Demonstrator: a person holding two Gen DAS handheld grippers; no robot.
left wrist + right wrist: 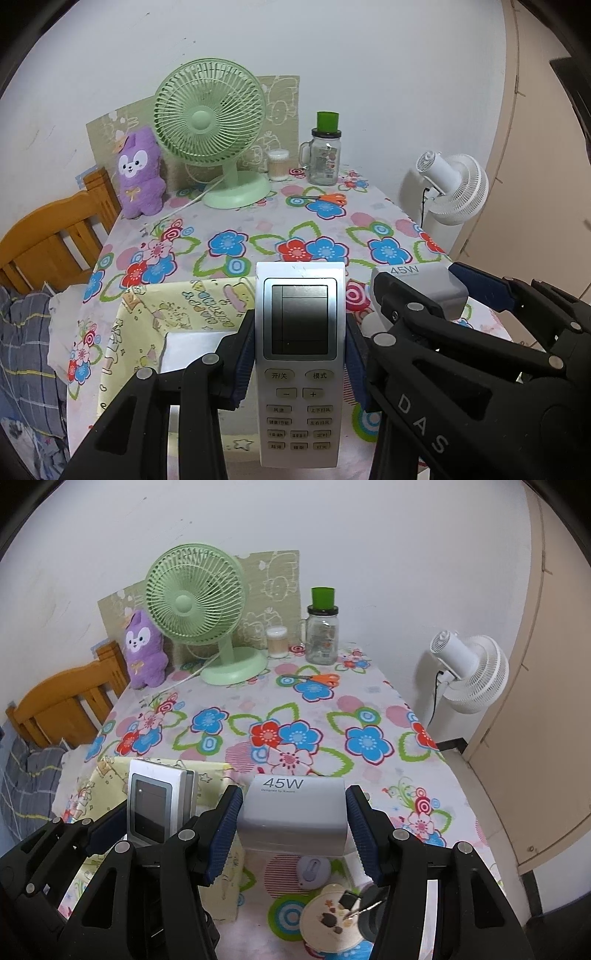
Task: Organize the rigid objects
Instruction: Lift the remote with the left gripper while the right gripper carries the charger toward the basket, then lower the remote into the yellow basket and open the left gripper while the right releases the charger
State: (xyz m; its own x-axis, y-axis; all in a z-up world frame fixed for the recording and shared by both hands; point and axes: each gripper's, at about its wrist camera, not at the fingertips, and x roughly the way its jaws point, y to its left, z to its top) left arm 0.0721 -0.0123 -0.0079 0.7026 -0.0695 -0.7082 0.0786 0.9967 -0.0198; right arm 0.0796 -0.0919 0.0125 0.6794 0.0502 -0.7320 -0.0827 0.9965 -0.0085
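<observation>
My left gripper [300,354] is shut on a white air-conditioner remote [300,363], held above a yellow patterned storage box [173,317] at the table's near left. The remote also shows in the right wrist view [157,805], with the left gripper [110,827] around it. My right gripper [293,830] is shut on a grey 45W charger block [293,810], held above the flowered tablecloth [295,720]. In the left wrist view the charger [421,286] sits between the right gripper's fingers [480,284].
At the back stand a green desk fan [218,136], a purple plush [140,173], a cotton-swab tub [277,164], a glass jar with a green lid [325,151] and orange scissors [328,199]. Below the charger lie a lilac disc [314,871] and a round plate [332,919]. A white fan [469,672] stands right.
</observation>
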